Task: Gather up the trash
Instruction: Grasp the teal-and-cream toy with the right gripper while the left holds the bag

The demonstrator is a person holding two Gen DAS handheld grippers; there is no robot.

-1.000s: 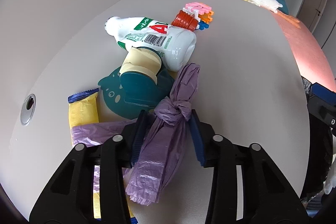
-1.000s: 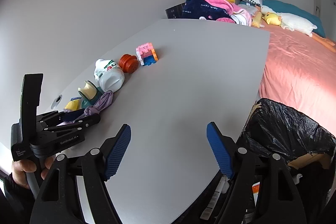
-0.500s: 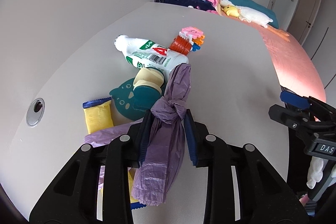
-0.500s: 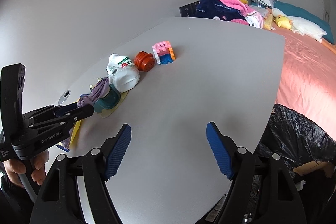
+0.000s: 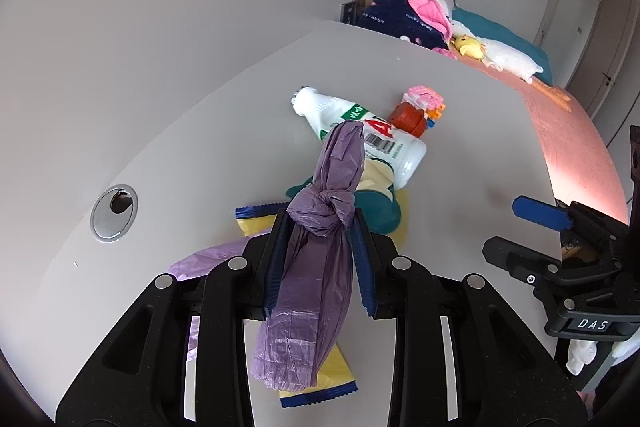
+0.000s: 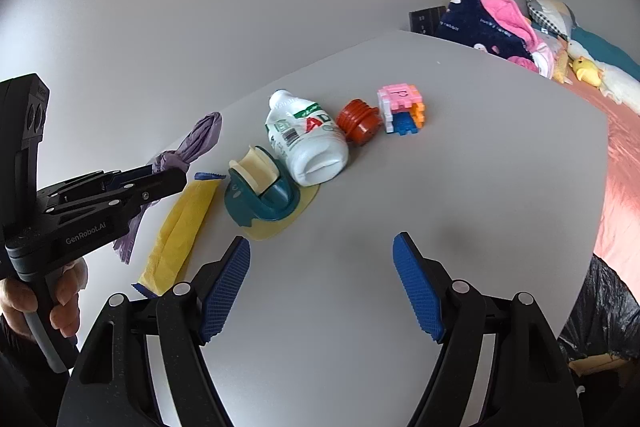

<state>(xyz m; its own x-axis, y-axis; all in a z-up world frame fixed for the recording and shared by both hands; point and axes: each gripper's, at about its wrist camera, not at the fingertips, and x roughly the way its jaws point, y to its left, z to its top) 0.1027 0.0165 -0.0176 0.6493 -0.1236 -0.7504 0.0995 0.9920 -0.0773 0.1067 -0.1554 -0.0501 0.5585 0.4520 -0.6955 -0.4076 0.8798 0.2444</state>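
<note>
Left wrist view: the purple bag (image 5: 320,251) is pinched just below its knot by the left tool (image 5: 320,259) and looks lifted off the desk (image 5: 460,131), so one bit of trash seems picked up but not binned yet. The yellow wrapper (image 5: 316,383) and bottle (image 5: 384,143) are left lying there.

Right wrist view: the right tool (image 6: 322,287) is spread wide with nothing in it. Bottle (image 6: 308,143), wrapper (image 6: 182,223) and orange cap (image 6: 358,121) sit uncollected; the black bin bag (image 6: 600,311) is at the desk's edge. Most of it's probably left to do.
</note>
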